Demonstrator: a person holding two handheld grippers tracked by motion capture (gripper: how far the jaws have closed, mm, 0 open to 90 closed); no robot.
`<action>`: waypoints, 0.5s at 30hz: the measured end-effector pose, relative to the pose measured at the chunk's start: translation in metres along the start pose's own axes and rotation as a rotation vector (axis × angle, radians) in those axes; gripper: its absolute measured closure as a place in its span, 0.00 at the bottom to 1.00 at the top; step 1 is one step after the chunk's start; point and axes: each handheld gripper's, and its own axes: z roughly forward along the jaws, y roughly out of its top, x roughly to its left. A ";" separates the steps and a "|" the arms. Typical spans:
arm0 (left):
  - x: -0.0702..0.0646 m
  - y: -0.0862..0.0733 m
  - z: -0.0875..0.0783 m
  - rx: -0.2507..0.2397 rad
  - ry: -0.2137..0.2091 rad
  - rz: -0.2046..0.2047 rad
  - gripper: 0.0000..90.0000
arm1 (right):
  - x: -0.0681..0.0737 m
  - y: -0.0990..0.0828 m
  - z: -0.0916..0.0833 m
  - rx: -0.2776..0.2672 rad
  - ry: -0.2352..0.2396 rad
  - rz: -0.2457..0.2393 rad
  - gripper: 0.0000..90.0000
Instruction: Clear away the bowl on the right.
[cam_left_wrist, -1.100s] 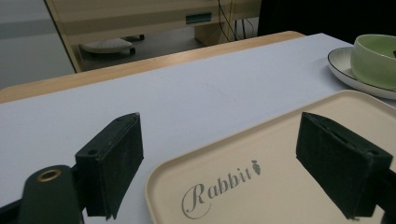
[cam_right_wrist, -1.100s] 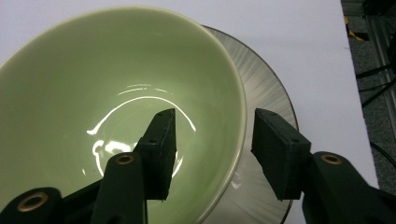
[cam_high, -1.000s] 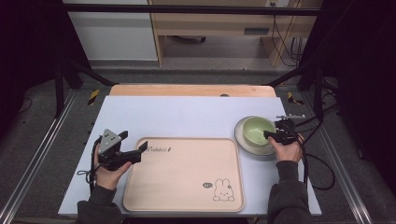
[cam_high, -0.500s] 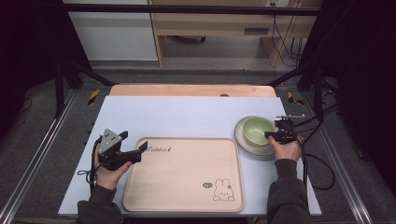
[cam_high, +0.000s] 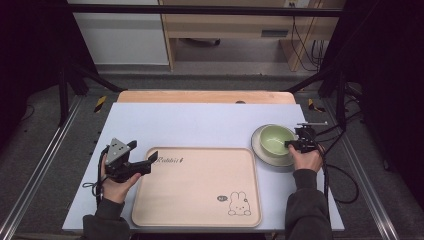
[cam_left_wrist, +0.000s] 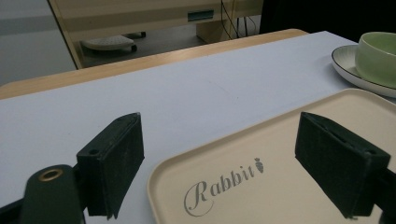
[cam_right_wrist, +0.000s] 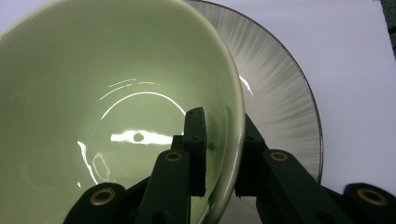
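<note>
Both forearms lie along the table's near edge. Right gripper (cam_right_wrist: 217, 154), jaws just closing, pinches the green bowl's (cam_right_wrist: 116, 93) rim; left gripper (cam_left_wrist: 233, 163) hangs spread over the tray's (cam_left_wrist: 280, 186) left corner.

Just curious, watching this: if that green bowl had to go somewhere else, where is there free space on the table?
The rabbit tray is bare. So is the white mat behind it, from the left gripper across to the plate. It is crowded at the right edge, where the right gripper pinches the green bowl rim, one of its fingers inside.

bowl (cam_right_wrist: 116, 93): glossy glazed ceramic | tray (cam_high: 195, 195): matt, smooth
</note>
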 end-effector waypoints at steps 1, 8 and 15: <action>0.000 0.000 0.000 0.001 0.000 0.001 0.17 | 0.000 0.000 0.000 0.001 -0.001 0.007 0.89; 0.000 0.000 0.000 0.001 0.000 0.000 0.17 | -0.002 0.002 0.001 -0.001 0.012 0.036 0.92; 0.000 0.000 0.000 0.001 -0.001 0.001 0.17 | -0.001 0.003 -0.001 0.002 0.012 0.047 0.93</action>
